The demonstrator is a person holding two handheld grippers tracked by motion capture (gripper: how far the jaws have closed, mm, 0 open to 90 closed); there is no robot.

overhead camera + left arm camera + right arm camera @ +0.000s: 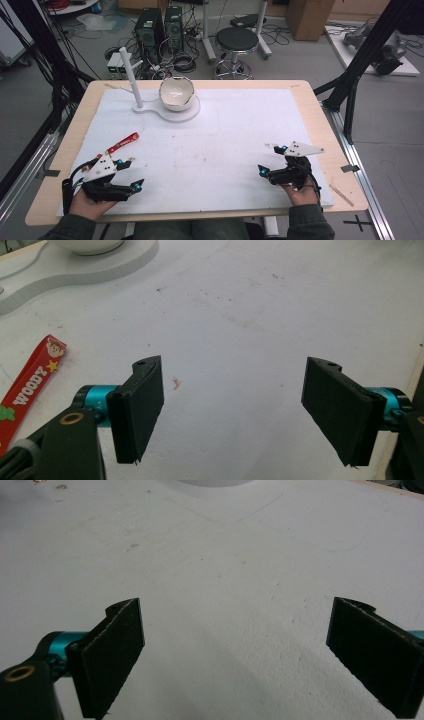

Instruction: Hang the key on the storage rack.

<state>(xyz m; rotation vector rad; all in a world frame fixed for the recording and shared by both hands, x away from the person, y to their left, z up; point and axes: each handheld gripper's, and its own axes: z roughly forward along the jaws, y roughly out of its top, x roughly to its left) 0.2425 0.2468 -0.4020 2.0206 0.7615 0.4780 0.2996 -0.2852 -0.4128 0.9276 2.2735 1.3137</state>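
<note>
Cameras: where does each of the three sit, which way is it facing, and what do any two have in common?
High view: above the person's side, looking forward and down on the white mat; forearms, left gripper and right gripper show.
Left gripper view: rides the left gripper, looking along its open jaws toward the bowl and white stand; red strap beside it.
Right gripper view: rides the right gripper, facing across bare mat between open jaws.
Shared: high and left gripper views both show strap, bowl and stand.

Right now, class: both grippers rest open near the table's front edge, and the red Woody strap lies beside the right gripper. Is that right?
Not quite. The red Woody strap lies beside the left gripper, not the right gripper; the high view shows this. Both grippers do rest open near the table's front edge.
</note>
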